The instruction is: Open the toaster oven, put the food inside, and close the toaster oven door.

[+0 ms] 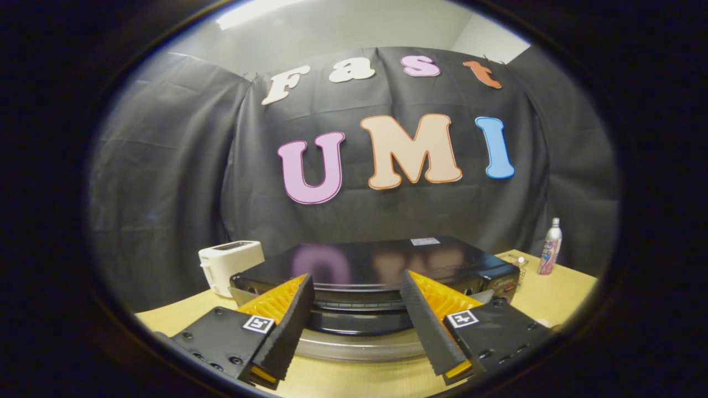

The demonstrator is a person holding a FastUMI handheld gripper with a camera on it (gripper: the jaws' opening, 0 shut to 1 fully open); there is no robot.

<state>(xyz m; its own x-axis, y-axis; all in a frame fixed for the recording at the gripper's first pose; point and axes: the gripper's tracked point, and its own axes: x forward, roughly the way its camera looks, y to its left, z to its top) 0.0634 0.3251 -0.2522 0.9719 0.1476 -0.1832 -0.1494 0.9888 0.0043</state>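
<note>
The jaws (357,287) are spread wide, with the oven (381,265) just ahead of them on the worktop (553,298). Nothing is pinched. A toaster (229,265) is seen beside the oven, and a bottle (550,246) on its other side.

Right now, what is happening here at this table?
A hand-held gripper is at the front of a black toaster oven on a wooden table. Its fingers are open, with the oven's handle between them, not clamped. A white toaster stands beside the oven and a bottle on the other side.
</note>
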